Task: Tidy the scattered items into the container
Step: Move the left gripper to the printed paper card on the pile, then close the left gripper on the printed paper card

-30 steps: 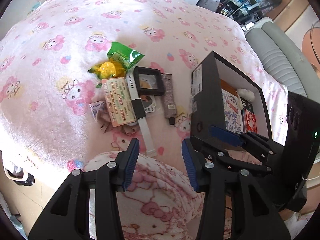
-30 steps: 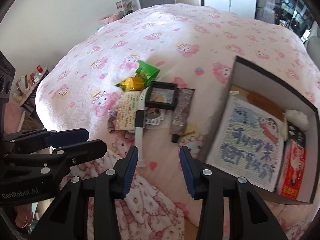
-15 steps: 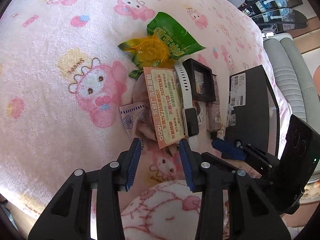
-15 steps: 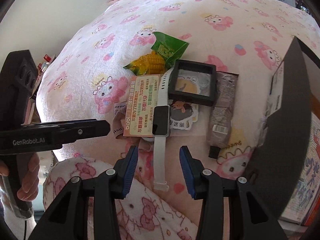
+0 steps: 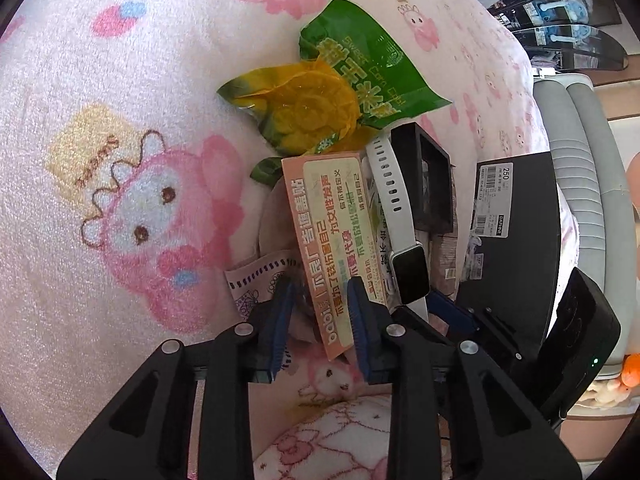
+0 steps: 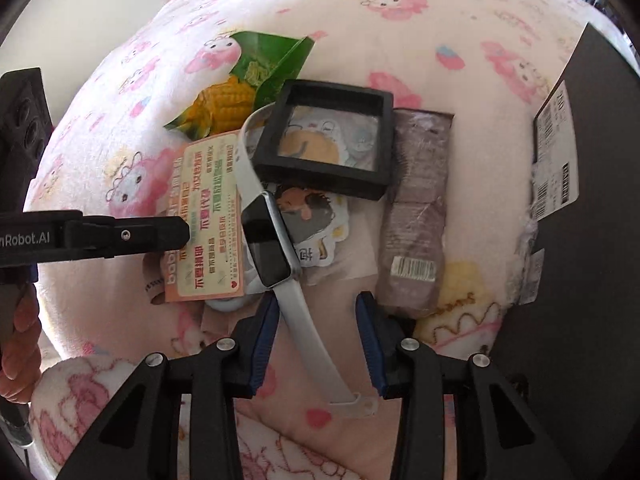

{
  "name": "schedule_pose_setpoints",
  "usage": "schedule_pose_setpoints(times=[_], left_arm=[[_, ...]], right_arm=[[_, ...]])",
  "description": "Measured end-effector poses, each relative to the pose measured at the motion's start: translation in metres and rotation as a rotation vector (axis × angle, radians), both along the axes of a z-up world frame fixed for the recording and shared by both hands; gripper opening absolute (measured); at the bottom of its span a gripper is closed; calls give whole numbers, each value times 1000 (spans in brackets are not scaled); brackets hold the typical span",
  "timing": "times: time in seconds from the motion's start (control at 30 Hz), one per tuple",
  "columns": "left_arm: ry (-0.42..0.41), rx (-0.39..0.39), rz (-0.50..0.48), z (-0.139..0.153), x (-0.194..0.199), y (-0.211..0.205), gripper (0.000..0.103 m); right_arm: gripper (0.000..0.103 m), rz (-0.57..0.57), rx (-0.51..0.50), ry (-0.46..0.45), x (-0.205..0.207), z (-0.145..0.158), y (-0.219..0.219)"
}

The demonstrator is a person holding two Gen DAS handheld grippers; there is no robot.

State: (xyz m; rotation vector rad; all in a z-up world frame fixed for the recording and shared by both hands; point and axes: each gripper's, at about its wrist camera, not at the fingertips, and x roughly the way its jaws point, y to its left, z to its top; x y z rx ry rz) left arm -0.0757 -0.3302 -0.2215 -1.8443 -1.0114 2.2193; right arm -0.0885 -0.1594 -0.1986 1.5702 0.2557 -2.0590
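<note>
Writing: the orange card (image 5: 332, 248) is showing "bobi" in white along its near edge beside rows of Chinese print; the green corn packet (image 5: 352, 80) is carrying "Sweet Corn" in pale letters; the left tool's side, seen from the right wrist, is reading "nRobot.AI"; the white label on the black box (image 5: 516, 240) is showing "250" and "DAPHNE".
Container: the black box is standing at the right edge of the pink cartoon-print blanket (image 5: 120, 200); only its outer wall is facing both cameras, so its contents are not showing.
Scattered items: the card, the corn packet, the white watch (image 6: 272, 240), the black square frame (image 6: 328, 136), a cartoon sticker (image 6: 312, 224) and a brown wrapped bar (image 6: 416, 216) are lying in one overlapping heap just left of the box.
Left gripper (image 5: 320, 316): its jaws are closing, the near corner of the orange card lying between the blue pads; whether the pads are already pressing it is not clear.
Right gripper (image 6: 316, 340): its jaws are closing, spread to either side of the watch's lower strap and not touching it.
Open room: bare blanket is lying wide to the left of the heap and beyond it; only a narrow strip is separating the bar from the box wall.
</note>
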Motion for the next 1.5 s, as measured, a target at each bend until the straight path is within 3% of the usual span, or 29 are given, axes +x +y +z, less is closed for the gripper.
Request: schedule_pose_setpoints(times=[0.13,0.23,0.33,0.43,0.5,0.53,0.7,0.87,0.97,1.03,1.13,1.23,1.33,1.5], left_arm=[[69,25,-2,15,2,3,26],[127,76,-11,26,3,10,20],[91,-31,-30,22,-6,19,18],[68,71,-23,6,-14,14,17],[73,75,-43,3,-16,14,2],[86,84,-41,5,-14,14,1],[137,21,41,20,24,-4,1],[116,-2,136,15,67,-33,1],[91,-9,164,8,82,-43,5],[59,-60,179,2,86,-44,19],[72,-47,194,2,91,-48,22],[85,-98,230,7,95,-53,25],[87,-147,260,9,94,-53,25],[72,-130,255,-1,87,-49,30]], right_arm=[[36,7,-21,-8,1,1,-2],[36,-2,-26,-7,0,2,1],[36,1,-24,-5,2,3,1],[36,7,-17,3,6,6,0],[36,13,-25,13,9,11,0],[36,17,-29,19,11,14,0],[36,22,-64,16,18,29,4],[36,41,-90,25,20,42,3],[36,85,-110,11,15,39,-3],[37,129,-125,-6,15,36,-13],[43,188,-157,-68,13,27,-32],[44,225,-138,-97,15,18,-49],[45,238,-156,-104,11,17,-59],[50,316,-145,-91,13,15,-77]])
